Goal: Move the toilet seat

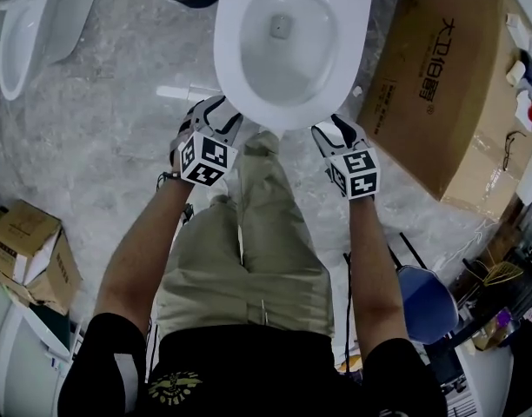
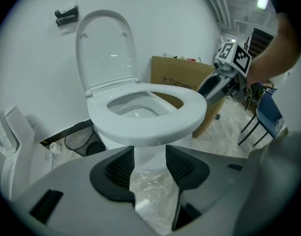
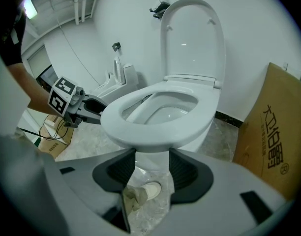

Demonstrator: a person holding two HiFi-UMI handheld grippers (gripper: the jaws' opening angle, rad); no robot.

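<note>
We're standing right over the toilet, and the toilet seat is down flat on the bowl, with its front edge facing us. The lid is up, upright against the wall. Inside the bowl we see wet-looking white porcelain and the outlet at the bottom.

The left gripper has its jaws spread apart. Nothing sits between the ribbed pads, and only marbled floor shows through the gap. The seat's front rim is just beyond and above them, not touching. The right gripper is the same, jaws apart and gripping nothing. Through its gap we catch a pale shoe down on the floor. From the head view both grippers sit low at the front of the seat, one on each side of the front curve.

On to the containers. To the right of the toilet lies a large cardboard box, printed face up. What's inside doesn't show. To the left of the toilet, against the wall, stands a wire waste basket with a dark liner, and we can't make out its contents. Down at our left there's a smaller cardboard box on the floor, too small for us to read what it holds.
</note>
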